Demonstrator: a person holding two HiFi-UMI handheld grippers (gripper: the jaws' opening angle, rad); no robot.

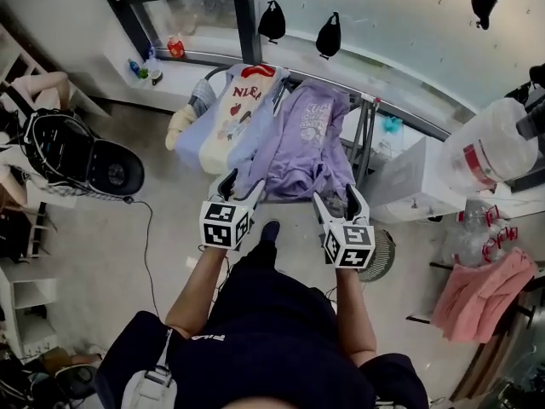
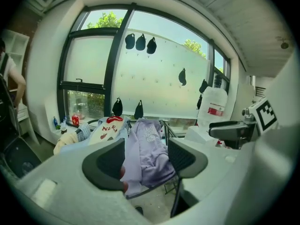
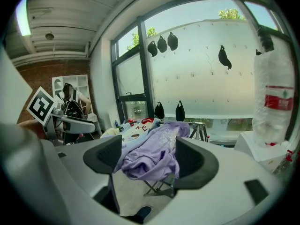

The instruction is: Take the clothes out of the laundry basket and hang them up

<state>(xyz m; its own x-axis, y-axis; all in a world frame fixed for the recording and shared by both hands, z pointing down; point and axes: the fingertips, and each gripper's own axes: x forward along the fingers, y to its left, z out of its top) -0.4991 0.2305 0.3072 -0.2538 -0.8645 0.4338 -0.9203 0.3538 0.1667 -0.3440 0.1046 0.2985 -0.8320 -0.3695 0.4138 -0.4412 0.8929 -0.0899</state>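
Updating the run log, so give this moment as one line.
left hand-held gripper: open, empty | right hand-held gripper: open, empty | purple shirt, cream shirt: draped on rack

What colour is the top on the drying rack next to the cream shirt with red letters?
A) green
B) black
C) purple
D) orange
C: the purple top hangs over the rack right beside the cream shirt.

left tongs (image 2: 146, 161) apart, lilac top (image 2: 149, 153) draped beyond
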